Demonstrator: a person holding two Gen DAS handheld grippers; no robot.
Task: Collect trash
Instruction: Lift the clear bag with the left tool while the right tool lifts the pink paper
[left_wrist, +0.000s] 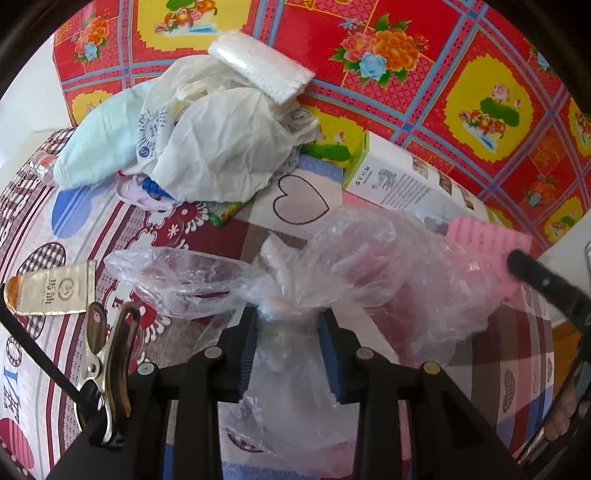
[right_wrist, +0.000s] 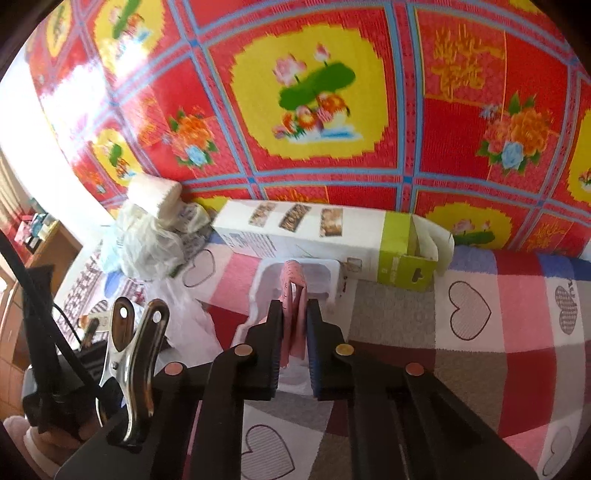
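Left gripper (left_wrist: 288, 325) is clamped down on the bunched neck of a clear plastic bag (left_wrist: 332, 266), jaws only a little apart with the crinkly film squeezed between the blue pads. The bag balloons out ahead of the fingers and looks pretty much empty, you can see the bedspread (left_wrist: 92, 229) right through it. Right gripper (right_wrist: 295, 314) is pinched nearly all the way closed on a folded pink cloth (right_wrist: 293, 295), which sticks up above the fingertips and hangs down between them. In the left wrist view that same pink piece sits just beside the bag's far edge.

Right under the pink cloth there's a white moulded tray (right_wrist: 325, 280) lying on the patchwork bedspread; I can't tell whether anything's in it. Just behind the tray is a long white and green carton (right_wrist: 332, 236) on its side, end flap hanging open, insides too dark to make out.

Further back on the left, against the red and yellow flowered wall cloth (right_wrist: 332, 92), there's a heap of crumpled white plastic bags (left_wrist: 221, 147) with a white foam-looking pad (left_wrist: 258, 62) on top. A gold sachet (left_wrist: 55, 291) lies flat on the bedspread near the left gripper.
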